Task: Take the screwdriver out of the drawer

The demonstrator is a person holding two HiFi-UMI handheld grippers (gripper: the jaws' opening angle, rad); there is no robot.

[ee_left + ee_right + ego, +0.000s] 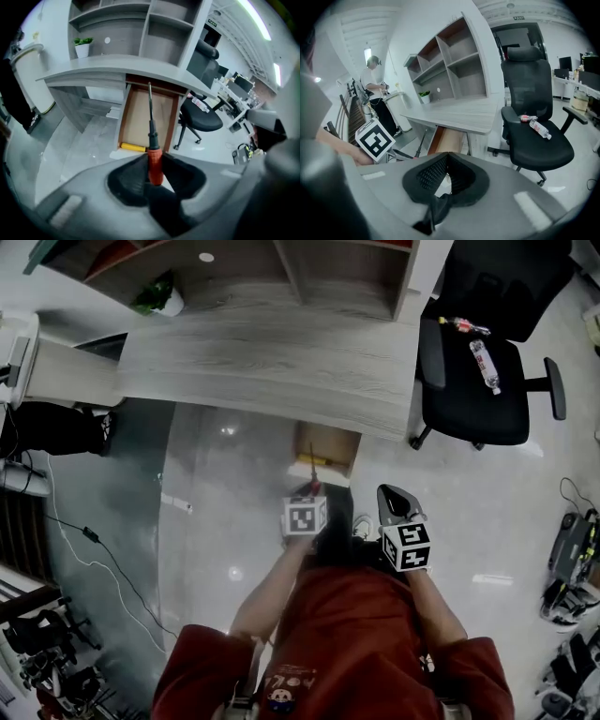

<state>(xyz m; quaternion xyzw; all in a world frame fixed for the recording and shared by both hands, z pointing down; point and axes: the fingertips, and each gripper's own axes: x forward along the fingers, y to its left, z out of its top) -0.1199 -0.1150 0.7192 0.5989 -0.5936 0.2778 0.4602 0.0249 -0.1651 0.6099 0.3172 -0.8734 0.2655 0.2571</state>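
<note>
You have one screwdriver [151,138], one open drawer [140,117] and one yellow piece [133,147] lying at the drawer's front edge. Your left gripper [153,161] has its jaws partly closed, clamping the screwdriver's red handle. The tool is clear of the drawer, with its shaft pointing away from you. Your right gripper [446,154] has its jaws together and holds nothing. The label on the bottle [484,364] on the chair [473,399] is too small to read.

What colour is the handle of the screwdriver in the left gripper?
Orange-red; the screwdriver handle shows best in the left gripper view.
</note>
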